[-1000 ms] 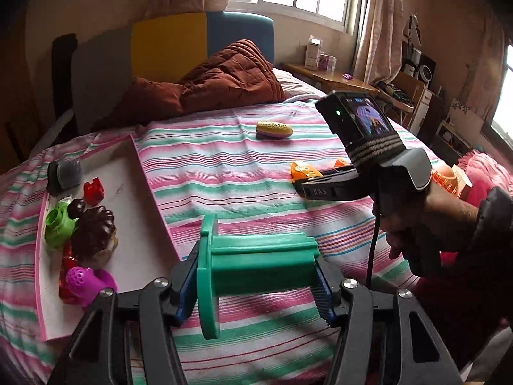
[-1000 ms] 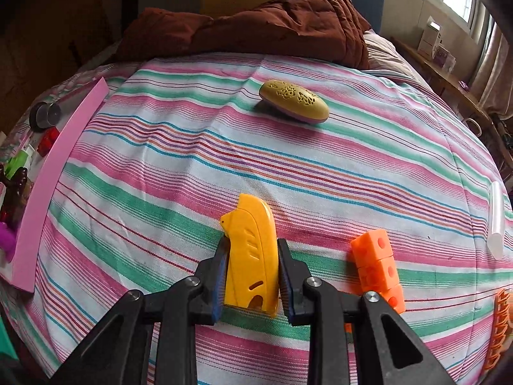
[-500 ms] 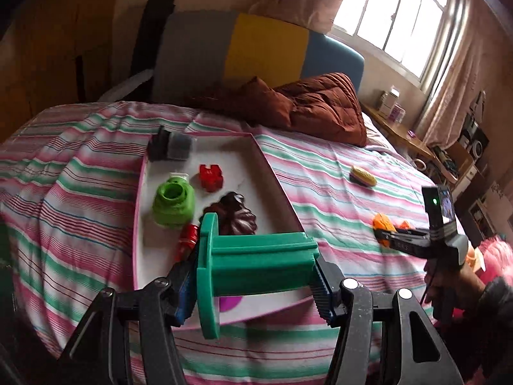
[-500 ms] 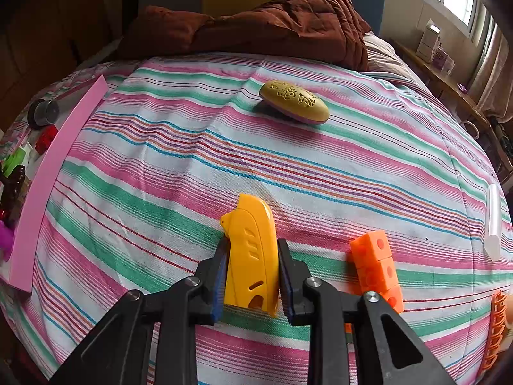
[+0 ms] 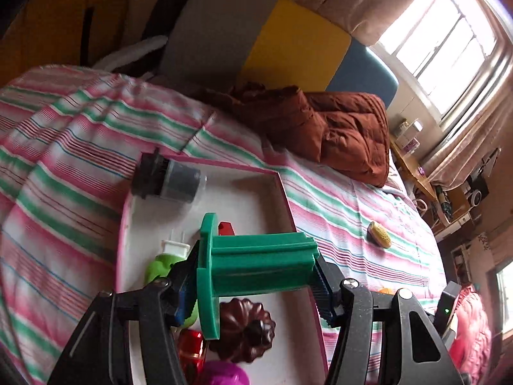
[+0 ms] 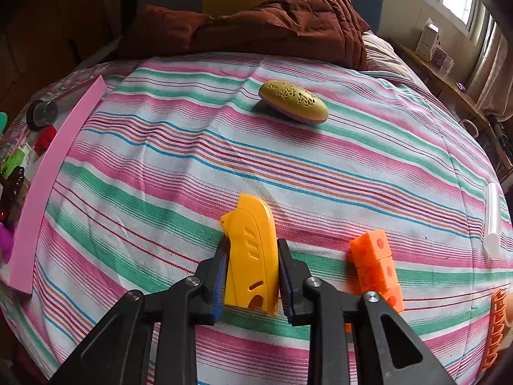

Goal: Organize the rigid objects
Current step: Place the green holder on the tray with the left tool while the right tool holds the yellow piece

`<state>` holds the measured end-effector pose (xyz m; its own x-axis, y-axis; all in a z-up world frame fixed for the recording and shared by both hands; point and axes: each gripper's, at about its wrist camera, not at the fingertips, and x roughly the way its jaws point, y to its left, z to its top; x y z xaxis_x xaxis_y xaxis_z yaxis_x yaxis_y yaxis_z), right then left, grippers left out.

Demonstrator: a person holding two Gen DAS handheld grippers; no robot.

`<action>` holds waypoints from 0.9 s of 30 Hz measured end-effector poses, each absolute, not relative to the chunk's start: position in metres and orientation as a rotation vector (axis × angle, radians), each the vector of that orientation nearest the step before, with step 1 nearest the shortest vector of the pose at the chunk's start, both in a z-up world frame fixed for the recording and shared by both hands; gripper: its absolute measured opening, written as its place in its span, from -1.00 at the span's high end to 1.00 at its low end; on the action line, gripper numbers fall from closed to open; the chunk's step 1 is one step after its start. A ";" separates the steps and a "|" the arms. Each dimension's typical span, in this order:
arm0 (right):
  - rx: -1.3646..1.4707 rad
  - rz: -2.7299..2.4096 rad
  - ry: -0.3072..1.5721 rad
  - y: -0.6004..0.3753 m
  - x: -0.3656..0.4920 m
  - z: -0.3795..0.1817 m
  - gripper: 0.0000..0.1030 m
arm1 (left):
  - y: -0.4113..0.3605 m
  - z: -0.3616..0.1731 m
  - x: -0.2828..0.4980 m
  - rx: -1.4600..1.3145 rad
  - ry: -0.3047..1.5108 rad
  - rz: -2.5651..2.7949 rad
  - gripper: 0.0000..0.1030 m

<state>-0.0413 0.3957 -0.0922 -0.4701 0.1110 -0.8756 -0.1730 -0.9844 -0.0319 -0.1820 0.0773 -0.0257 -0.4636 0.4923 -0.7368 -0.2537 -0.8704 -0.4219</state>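
Note:
My left gripper is shut on a green plastic spool and holds it above the pink-rimmed white tray. Inside the tray lie a grey-and-black cylinder, a green plug-in piece, a small red piece, a dark brown fluted mould, a shiny red piece and a purple piece. In the right wrist view my right gripper is shut on a yellow plastic case that rests on the striped bedspread.
An orange block stack, a gold oval box, a clear tube and an orange comb-like piece lie on the bed. A brown quilt sits at the headboard. The tray's pink edge runs along the left.
My left gripper has swung left with the green spool and rolled, from over the bedspread to above the tray. The right gripper and yellow case have not moved.

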 end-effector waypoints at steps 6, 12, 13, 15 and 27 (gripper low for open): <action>-1.517 2.559 0.096 0.397 -0.041 -0.092 0.47 | 0.089 -0.060 -0.200 -1.436 -0.279 2.318 -0.17; -1.515 2.559 0.105 0.396 -0.041 -0.093 0.47 | 0.094 -0.064 -0.197 -1.436 -0.232 2.318 -0.66; -1.515 2.559 0.106 0.396 -0.041 -0.093 0.47 | 0.093 -0.062 -0.196 -1.428 -0.231 2.325 -0.67; -1.516 2.558 0.102 0.396 -0.041 -0.093 0.47 | 0.089 -0.056 -0.192 -1.405 -0.239 2.332 -0.67; -1.504 2.560 0.074 0.394 -0.041 -0.093 0.48 | 0.052 -0.015 -0.112 -1.186 -0.125 2.621 -0.70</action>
<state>-0.0406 0.3943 -0.0929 -0.4760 0.1219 -0.8709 -0.1721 -0.9841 -0.0437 -0.1115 0.0525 -0.0149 -0.6326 0.2709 -0.7256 -0.2007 -0.9622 -0.1843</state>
